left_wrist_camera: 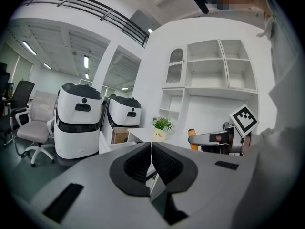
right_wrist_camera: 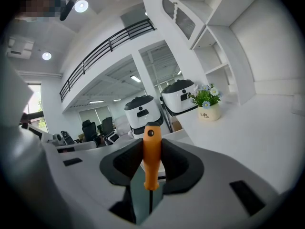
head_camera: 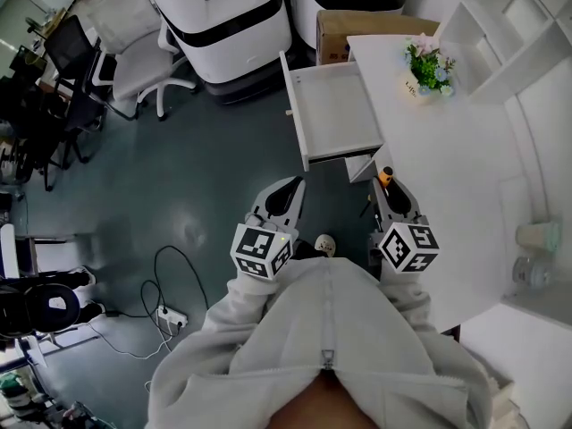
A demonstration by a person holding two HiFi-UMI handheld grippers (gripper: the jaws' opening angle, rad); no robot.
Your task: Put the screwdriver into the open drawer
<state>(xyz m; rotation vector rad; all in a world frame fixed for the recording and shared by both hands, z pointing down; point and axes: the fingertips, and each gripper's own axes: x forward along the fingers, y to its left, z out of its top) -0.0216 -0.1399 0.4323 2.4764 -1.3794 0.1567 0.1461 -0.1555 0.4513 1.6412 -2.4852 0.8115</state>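
My right gripper point(right_wrist_camera: 151, 159) is shut on the screwdriver point(right_wrist_camera: 151, 156), whose orange handle stands upright between the pads with the dark shaft pointing down. In the head view the right gripper point(head_camera: 388, 184) carries the screwdriver point(head_camera: 386, 176) just below the open white drawer point(head_camera: 335, 114), near the desk's edge. From the left gripper view, the orange screwdriver point(left_wrist_camera: 192, 139) shows at the right in the other gripper. My left gripper point(left_wrist_camera: 151, 162) is shut with nothing between its pads; in the head view the left gripper point(head_camera: 288, 192) hangs over the floor, left of the drawer's front.
A white desk point(head_camera: 447, 168) runs along the right, bearing a small flower pot point(head_camera: 427, 68). White shelves point(head_camera: 500, 25) stand behind it. Two white machines point(head_camera: 223, 16), a cardboard box point(head_camera: 335, 29) and office chairs point(head_camera: 134, 56) stand beyond the drawer. A power strip and cables point(head_camera: 165, 311) lie on the floor.
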